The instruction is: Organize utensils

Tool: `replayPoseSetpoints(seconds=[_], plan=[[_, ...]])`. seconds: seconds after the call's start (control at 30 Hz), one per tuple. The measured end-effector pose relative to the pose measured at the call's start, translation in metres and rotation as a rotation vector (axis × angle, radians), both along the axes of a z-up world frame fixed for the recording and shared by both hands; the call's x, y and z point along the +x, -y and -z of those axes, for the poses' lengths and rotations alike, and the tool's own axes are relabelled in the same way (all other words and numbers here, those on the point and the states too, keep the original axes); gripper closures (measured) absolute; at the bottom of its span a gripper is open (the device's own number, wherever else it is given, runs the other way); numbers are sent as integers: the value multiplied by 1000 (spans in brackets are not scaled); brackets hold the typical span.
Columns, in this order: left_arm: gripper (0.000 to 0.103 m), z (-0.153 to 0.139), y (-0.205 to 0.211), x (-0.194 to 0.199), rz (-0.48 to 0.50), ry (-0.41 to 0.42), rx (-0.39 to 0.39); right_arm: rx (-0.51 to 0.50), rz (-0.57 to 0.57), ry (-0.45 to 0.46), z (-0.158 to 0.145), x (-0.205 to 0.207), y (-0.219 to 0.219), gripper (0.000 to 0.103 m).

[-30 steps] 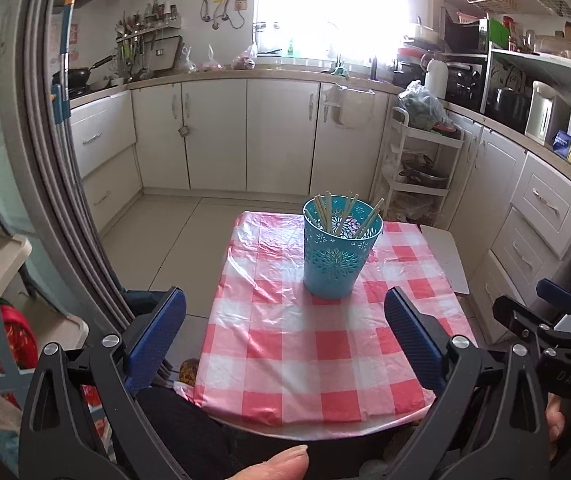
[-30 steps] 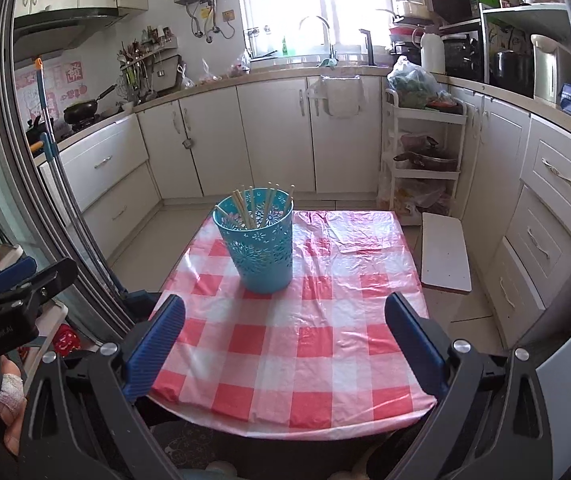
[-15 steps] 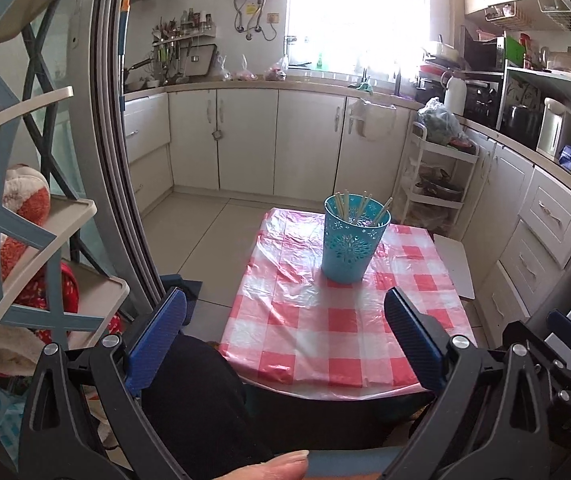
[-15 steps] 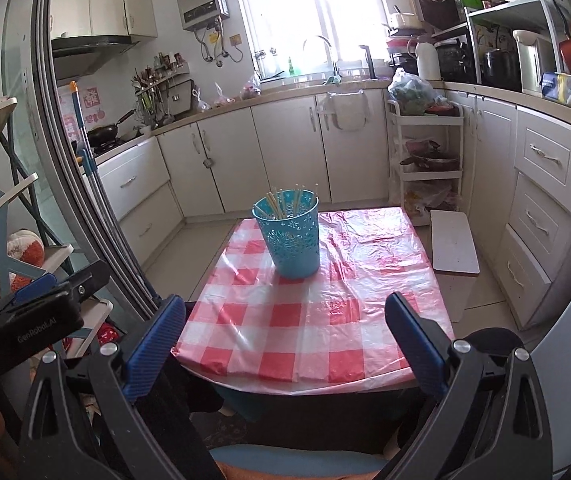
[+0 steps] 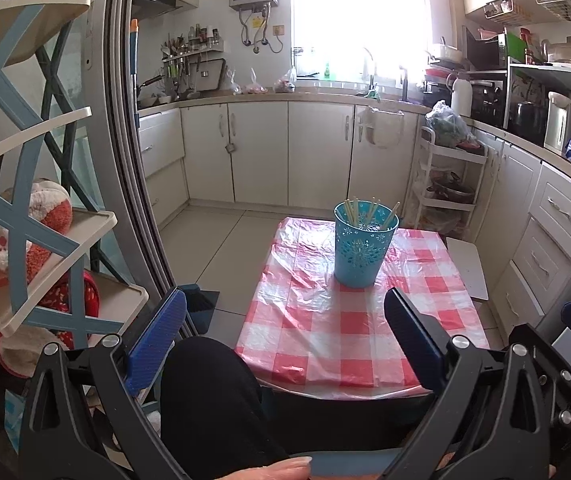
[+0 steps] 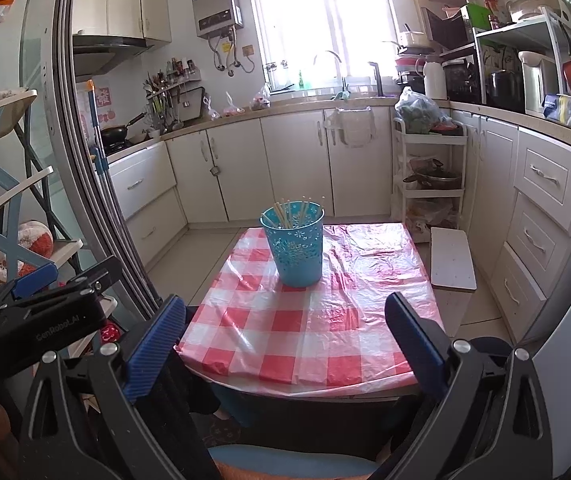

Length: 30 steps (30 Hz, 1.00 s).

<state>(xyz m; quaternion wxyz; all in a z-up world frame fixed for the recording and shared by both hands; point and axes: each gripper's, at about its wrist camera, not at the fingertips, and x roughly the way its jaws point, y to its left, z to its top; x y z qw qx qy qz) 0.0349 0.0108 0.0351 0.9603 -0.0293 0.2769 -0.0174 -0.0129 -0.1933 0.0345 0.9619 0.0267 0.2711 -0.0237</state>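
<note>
A blue perforated holder (image 5: 364,245) (image 6: 296,243) stands upright on the far half of the small table with the red-and-white checked cloth (image 5: 349,328) (image 6: 309,332). Several pale chopsticks (image 5: 369,211) (image 6: 285,210) stick up out of it. My left gripper (image 5: 285,320) is open, held back from the table's near edge above a person's dark-clothed leg. My right gripper (image 6: 285,322) is open too, empty, near the front edge. The left gripper's body (image 6: 41,316) shows at the left of the right wrist view.
A blue-and-cream shelf rack (image 5: 33,216) with soft toys stands at the left beside a sliding door frame (image 5: 133,160). White cabinets (image 5: 285,152) line the back and right walls. A white trolley (image 5: 445,184) and a white board (image 6: 451,260) sit right of the table.
Both grippers have drawn back and up from the table; the holder looks smaller and farther. The shelf rack and the person's leg have come into view. Both stay open.
</note>
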Motion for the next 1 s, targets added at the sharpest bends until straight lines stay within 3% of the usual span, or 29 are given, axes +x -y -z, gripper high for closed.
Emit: replayPoseSetpoints(seconds=[1.0], plan=[[8, 2, -6, -5, -11, 8, 5, -29, -23, -21, 4, -4, -10, 7]])
